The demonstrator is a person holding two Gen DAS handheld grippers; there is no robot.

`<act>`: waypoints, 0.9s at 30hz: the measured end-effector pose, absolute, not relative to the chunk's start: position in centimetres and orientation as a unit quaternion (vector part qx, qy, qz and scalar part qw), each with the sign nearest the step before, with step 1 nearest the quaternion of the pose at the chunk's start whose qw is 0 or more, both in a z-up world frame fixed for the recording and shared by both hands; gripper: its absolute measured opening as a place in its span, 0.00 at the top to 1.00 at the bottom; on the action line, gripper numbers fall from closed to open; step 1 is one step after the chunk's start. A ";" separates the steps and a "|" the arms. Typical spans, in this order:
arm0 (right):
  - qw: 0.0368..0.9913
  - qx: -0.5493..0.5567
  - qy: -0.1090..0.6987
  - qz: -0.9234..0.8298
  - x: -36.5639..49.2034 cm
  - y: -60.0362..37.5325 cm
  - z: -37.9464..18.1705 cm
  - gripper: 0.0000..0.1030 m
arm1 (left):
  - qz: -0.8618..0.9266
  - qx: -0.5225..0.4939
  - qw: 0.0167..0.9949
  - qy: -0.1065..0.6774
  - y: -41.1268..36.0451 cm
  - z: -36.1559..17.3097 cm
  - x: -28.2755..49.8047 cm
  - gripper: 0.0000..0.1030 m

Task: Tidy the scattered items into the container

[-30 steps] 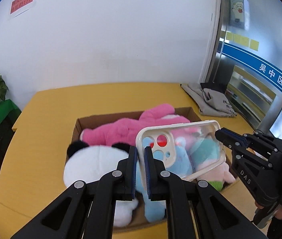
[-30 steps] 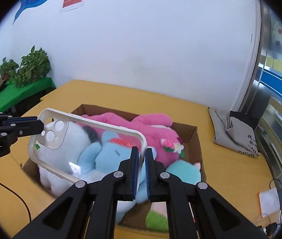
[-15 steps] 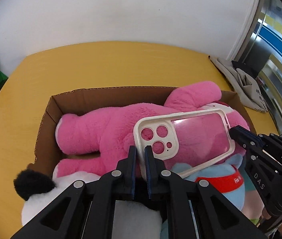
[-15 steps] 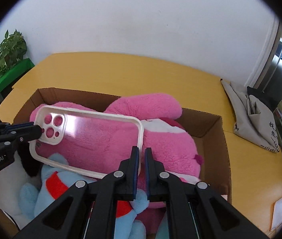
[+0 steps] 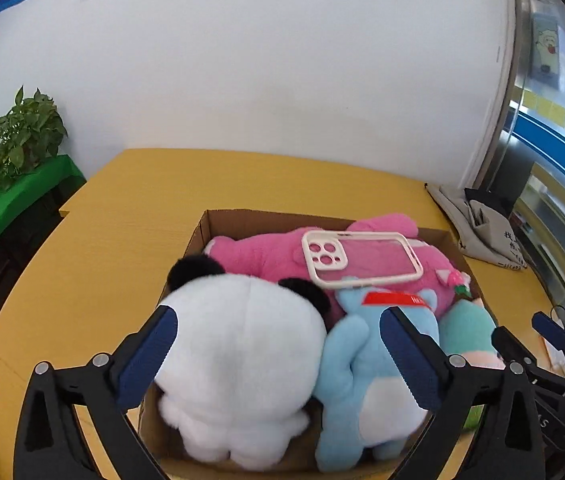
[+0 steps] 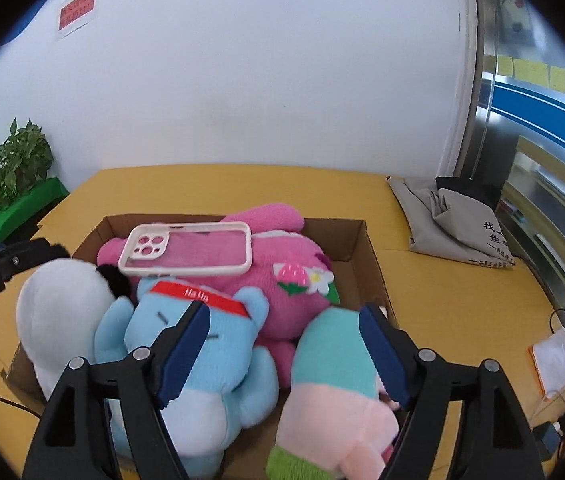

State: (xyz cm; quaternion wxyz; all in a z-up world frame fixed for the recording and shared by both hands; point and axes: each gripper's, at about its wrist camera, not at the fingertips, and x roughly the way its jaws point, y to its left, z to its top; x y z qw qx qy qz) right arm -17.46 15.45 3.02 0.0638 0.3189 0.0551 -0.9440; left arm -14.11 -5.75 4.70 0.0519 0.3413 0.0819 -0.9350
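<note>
Left wrist view: phone case (image 5: 362, 258) is lying crosswise on the pink plush (image 5: 266, 256), upper centre, beyond both jaws. Left gripper (image 5: 278, 354) and right gripper (image 6: 284, 350) are opening, gripping nothing.

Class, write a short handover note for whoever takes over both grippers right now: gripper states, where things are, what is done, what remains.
Left gripper: jaws opening, nothing between them.
Right gripper: jaws opening, nothing gripped.
Phone case: lies free on the pink plush toy inside the cardboard box.
Panda, blue toy and teal-pink toy are also in the box.
Done: the case is in.
Left: no loose toys in view on the yellow table; check outside these views.
</note>
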 end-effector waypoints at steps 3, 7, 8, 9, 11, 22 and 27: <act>0.063 0.330 0.056 -0.940 -14.0 15.0 2.2 0.25 | -0.935 0.344 0.030 0.078 -4.1 4.0 -9.5 0.01; 0.067 0.334 0.058 -0.939 -10.0 14.7 1.4 0.25 | -0.937 0.343 0.032 0.053 -2.5 3.2 -4.7 0.01; 0.068 0.337 0.060 -0.937 -9.1 14.7 1.3 0.25 | -0.938 0.343 0.031 0.049 -2.3 3.1 -3.9 0.01; 0.069 0.340 0.063 -0.936 -8.4 14.7 1.2 0.25 | -0.939 0.341 0.030 0.045 -2.1 3.0 -3.0 0.01; 0.069 0.338 0.066 -0.936 -6.9 14.8 1.2 0.25 | -0.941 0.334 0.034 0.044 -2.1 3.0 -1.6 0.01; 0.081 0.316 0.080 -0.942 -2.3 14.6 2.3 0.25 | -0.940 0.333 0.038 0.060 -2.7 3.1 1.6 0.01; 0.080 0.315 0.077 -0.942 -2.1 14.8 2.4 0.25 | -0.940 0.335 0.030 0.055 -2.1 3.2 1.5 0.01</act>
